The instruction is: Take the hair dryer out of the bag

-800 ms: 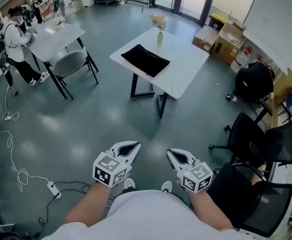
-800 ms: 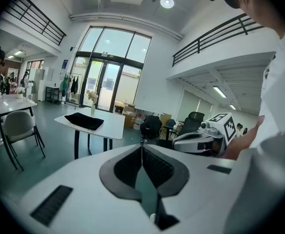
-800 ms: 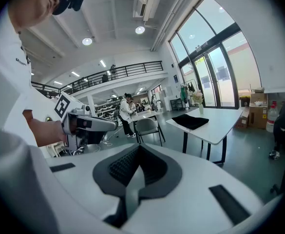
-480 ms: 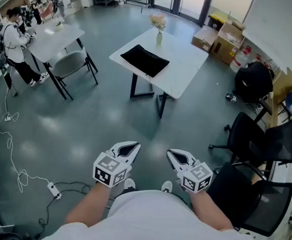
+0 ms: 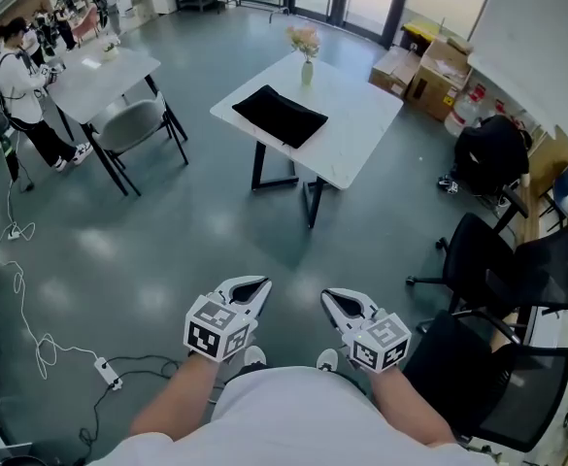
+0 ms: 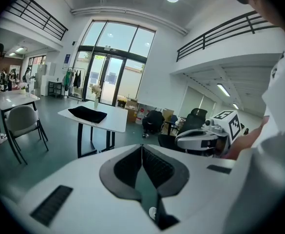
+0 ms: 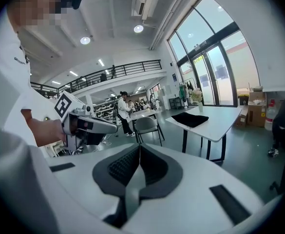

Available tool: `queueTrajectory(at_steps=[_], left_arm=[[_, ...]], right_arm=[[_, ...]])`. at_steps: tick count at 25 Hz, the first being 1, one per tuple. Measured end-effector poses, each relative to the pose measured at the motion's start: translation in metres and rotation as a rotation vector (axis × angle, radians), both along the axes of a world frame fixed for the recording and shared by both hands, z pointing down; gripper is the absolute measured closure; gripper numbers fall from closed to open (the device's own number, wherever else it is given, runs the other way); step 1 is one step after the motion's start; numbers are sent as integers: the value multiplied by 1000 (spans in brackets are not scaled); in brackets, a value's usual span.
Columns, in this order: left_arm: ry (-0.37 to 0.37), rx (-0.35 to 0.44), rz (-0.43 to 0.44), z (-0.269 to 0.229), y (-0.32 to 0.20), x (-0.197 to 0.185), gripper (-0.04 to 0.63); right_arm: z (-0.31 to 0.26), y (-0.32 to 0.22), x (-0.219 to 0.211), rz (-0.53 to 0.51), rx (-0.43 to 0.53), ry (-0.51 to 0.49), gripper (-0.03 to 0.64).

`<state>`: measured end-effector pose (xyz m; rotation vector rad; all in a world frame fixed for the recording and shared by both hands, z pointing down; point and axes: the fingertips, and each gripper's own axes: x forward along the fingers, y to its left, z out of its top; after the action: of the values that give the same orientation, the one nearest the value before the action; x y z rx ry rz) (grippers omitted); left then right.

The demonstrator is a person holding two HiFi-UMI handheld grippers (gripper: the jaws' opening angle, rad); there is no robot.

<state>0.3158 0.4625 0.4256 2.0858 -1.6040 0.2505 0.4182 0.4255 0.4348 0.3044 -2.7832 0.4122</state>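
Both claws are pinched shut on nothing: the left claw [image 5: 257,282] and right claw [image 5: 331,296] are held side by side at waist height, pads meeting in each gripper view w/ only floor past them. The task's thing is well apart from them: a black bag [image 5: 281,115] lies flat on the white table [image 5: 361,129] across the room, toward the table's left corner as the head view has it, w/ a small vase of flowers [image 5: 307,64] by the far corner. The hair dryer itself can't be seen, presumably inside the bag. Step in hand, as I read it, is the approach, i.e. nothing of the task proper is done yet. To do it well: walk up to the table edge nearest the bag, open both claws before reaching in, and find the bag's mouth first, since its opening can't be made out from here. One claw should probably pin or lift the fabric while the other goes for the dryer's handle. Keep clear of the vase, which looks tippy, and mind the cable on the floor [image 5: 41,343] at left and the black office chairs [image 5: 517,280] at right. Writing: none legible. The claw cubes carry only black-and-white square markers, and the cardboard boxes [image 5: 429,66] past the table show no readable print or brand.
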Motion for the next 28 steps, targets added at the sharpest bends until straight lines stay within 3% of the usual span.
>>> queueTrajectory(at_steps=[8, 23, 28], left_arm=[[12, 6, 13, 0, 5, -21, 577], [17, -3, 67, 14, 46, -79, 577], [61, -21, 59, 19, 53, -89, 577]], right_arm=[[-1, 14, -23, -18, -2, 10, 600], [13, 39, -74, 57, 12, 71, 600], [15, 45, -85, 39, 3, 85, 600]])
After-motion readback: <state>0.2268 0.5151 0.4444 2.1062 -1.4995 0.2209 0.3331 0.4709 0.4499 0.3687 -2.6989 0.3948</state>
